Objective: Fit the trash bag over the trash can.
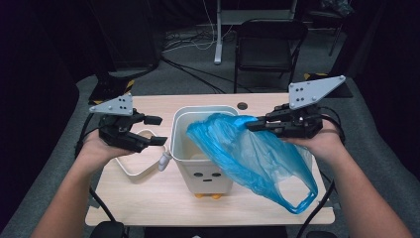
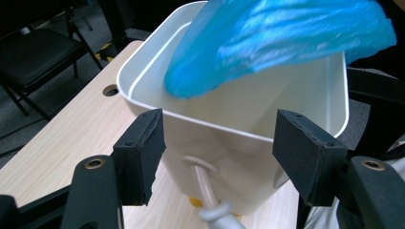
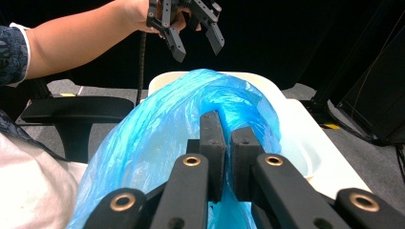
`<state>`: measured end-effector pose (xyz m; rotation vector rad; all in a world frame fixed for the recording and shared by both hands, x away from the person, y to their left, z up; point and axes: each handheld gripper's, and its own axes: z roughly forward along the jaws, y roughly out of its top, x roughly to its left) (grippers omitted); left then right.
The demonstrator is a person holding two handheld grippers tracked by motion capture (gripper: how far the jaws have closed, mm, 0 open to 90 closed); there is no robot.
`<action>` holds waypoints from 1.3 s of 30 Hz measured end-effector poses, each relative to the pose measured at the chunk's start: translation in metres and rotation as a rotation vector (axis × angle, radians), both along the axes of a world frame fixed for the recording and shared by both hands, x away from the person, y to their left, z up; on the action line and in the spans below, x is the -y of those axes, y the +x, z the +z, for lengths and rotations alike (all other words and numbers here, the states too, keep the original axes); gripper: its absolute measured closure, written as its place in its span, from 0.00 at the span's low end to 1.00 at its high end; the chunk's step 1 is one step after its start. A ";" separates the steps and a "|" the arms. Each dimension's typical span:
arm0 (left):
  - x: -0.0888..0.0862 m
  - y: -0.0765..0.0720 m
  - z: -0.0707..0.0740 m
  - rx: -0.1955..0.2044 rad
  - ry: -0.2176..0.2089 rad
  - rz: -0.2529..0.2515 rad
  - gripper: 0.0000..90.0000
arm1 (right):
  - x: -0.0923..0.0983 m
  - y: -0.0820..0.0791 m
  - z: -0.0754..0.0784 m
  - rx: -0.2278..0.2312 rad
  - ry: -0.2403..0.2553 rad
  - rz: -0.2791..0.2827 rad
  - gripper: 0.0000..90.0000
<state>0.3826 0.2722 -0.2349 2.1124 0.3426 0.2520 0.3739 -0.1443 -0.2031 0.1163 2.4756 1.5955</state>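
The thin crinkled plastic bag [image 1: 247, 153] is translucent bright blue, paler where light passes through. The square plastic bin [image 1: 203, 171] is cream-white with a small dark dot-eyed face printed on its front and two orange feet. The wooden tabletop [image 1: 148, 198] is pale beige with fine grain. Both tools, left [image 1: 151, 130] and right [image 1: 255, 124], are matt black with brass-coloured rivets, each topped by a grey plate.

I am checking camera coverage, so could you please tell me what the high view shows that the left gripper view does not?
High view alone: both tongs from outside, the right tongs shut on the blue bag, the bag's handle loop hanging over the table, and the face on the bin's front. Left gripper view alone: the left tongs with open jaws close to the bin wall. Both: the white bin with the bag draped over its opening.
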 end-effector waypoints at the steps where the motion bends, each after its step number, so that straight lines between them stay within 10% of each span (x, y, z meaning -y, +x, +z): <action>1: 0.002 0.000 0.001 0.004 0.004 -0.007 0.39 | -0.002 0.001 -0.001 -0.002 -0.004 -0.002 0.96; 39: 0.065 0.004 -0.012 -0.028 0.016 -0.159 0.38 | -0.053 0.024 -0.034 -0.061 -0.076 -0.015 0.95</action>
